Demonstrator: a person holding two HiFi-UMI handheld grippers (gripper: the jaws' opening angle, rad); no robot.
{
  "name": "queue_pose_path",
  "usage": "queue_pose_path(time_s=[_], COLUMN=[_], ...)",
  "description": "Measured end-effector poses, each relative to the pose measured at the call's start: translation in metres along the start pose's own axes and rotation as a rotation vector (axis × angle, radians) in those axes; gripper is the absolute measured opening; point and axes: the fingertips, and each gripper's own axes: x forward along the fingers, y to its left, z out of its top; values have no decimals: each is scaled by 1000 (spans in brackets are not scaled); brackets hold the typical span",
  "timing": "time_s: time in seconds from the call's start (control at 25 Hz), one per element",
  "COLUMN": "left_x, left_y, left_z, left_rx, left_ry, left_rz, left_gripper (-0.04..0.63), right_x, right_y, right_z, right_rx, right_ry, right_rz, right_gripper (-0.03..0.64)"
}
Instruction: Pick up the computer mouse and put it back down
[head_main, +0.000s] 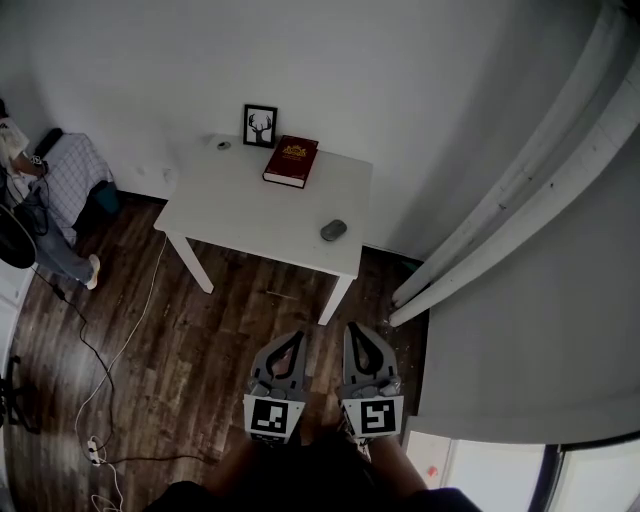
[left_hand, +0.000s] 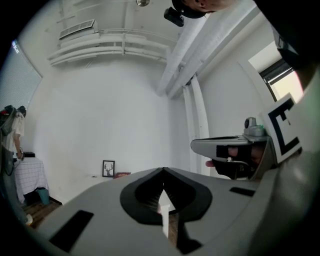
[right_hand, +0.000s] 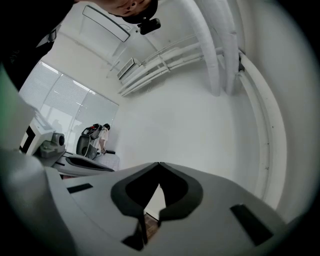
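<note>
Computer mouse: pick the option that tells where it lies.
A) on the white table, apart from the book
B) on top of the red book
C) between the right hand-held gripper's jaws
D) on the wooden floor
A: the head view shows the computer mouse lying on the white table, well clear of the red book.

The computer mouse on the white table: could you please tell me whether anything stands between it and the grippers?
Nothing visible does. The mouse lies by the table's near edge; only wood floor lies between it and the left gripper and right gripper. The red book and picture frame sit farther back.
</note>
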Motion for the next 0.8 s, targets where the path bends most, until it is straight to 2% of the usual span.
queue_pose_path(time_s=[0.2, 0.44, 0.6, 0.72, 0.8], left_x=[-3, 14, 39, 56, 72], left_y=[10, 3, 7, 20, 33], left_z=[-6, -20, -23, -23, -21], left_rx=[-21, -59, -55, -14, -22], left_ry=[0, 32, 64, 89, 92], left_rz=[-13, -18, -1, 16, 32], left_gripper=[0, 0, 0, 0, 1], right_x=[-1, 3, 31, 66, 92], right_y=[8, -10, -33, -42, -48], right_z=[-2, -21, -37, -50, -59], right_rx=[-25, -45, -6, 3, 21], right_ry=[16, 72, 99, 87, 69], right_rz=[-10, -9, 7, 46, 77], right_gripper=[18, 18, 18, 18, 18])
